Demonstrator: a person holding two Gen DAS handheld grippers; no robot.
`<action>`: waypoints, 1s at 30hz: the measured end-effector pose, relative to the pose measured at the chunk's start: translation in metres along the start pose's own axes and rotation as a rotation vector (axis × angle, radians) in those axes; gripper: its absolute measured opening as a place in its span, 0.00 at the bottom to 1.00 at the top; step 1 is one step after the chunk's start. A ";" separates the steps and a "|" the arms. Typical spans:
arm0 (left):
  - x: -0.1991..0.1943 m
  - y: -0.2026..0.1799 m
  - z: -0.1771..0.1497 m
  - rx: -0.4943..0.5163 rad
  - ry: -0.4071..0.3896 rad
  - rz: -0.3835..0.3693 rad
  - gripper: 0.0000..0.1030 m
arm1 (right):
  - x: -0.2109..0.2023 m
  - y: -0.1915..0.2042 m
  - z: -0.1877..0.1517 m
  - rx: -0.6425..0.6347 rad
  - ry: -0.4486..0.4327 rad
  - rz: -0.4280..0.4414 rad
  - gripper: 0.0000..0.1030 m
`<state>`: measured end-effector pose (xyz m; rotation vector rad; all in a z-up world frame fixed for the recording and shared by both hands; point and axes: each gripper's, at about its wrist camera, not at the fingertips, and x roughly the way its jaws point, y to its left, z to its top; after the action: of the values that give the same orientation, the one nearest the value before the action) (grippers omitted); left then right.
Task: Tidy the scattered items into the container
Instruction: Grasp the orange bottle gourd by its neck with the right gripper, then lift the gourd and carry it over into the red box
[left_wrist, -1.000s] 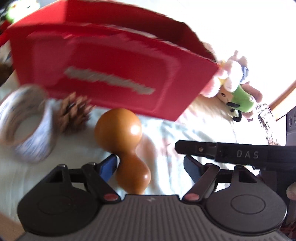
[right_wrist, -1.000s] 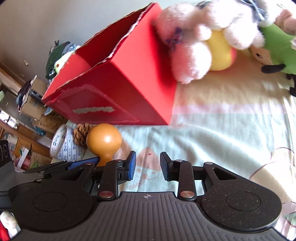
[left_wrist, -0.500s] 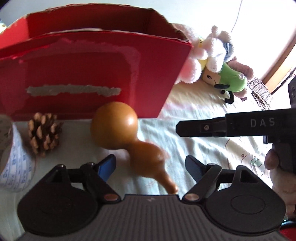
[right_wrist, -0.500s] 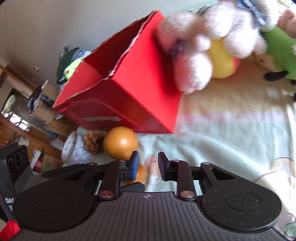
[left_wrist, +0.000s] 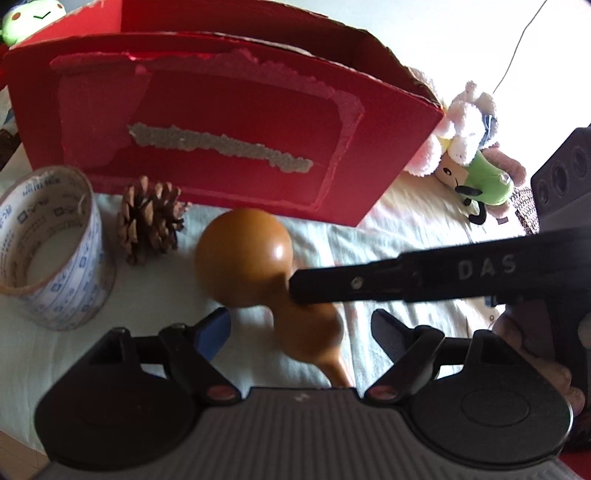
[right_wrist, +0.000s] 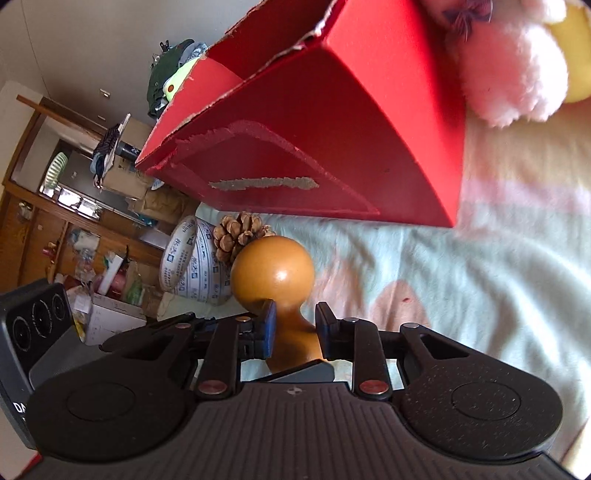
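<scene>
Your left gripper (left_wrist: 301, 328) is standing wide, its pads clear of the gourd (left_wrist: 266, 273), which is lying on the bedsheet (left_wrist: 413, 229) between them with its big bulb toward the box (left_wrist: 221, 129) and its thin stem pointing back under the gripper body. The jaws are not pressing on anything.

Your right gripper (right_wrist: 293, 326) is reaching in from the side across the left view, and its fingers are straddling the gourd's (right_wrist: 275, 273) narrow waist. The left pad is sitting against or just beside the neck; the right pad is showing a sliver of gap, so you are not clamping it, and the gourd is resting on the sheet (right_wrist: 461, 295), not lifted.

The box is standing upright just behind the gourd, open at the top, with torn paper patches on its front face. Beside the gourd, toward the box, a pinecone (left_wrist: 149, 219) is lying on the sheet, and a tape roll (left_wrist: 51, 251) is lying just beyond it, near the bed's edge. Plush toys (left_wrist: 469, 147) are piled against the box's far corner. Your hand (left_wrist: 546, 354) is showing at the edge of the left view, wrapped around the right gripper's handle.
</scene>
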<state>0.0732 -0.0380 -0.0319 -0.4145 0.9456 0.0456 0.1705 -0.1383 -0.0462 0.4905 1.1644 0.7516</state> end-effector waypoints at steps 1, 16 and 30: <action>0.000 0.002 0.001 -0.004 -0.003 0.006 0.82 | 0.001 -0.002 0.000 0.018 0.007 0.014 0.27; 0.021 -0.054 0.012 0.213 0.016 -0.068 0.81 | -0.049 -0.045 -0.016 0.157 -0.071 -0.019 0.21; 0.022 -0.041 0.006 0.159 0.025 -0.026 0.66 | -0.023 -0.020 -0.010 0.074 -0.078 -0.020 0.29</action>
<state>0.0997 -0.0762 -0.0328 -0.2807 0.9610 -0.0582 0.1620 -0.1694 -0.0486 0.5640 1.1257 0.6686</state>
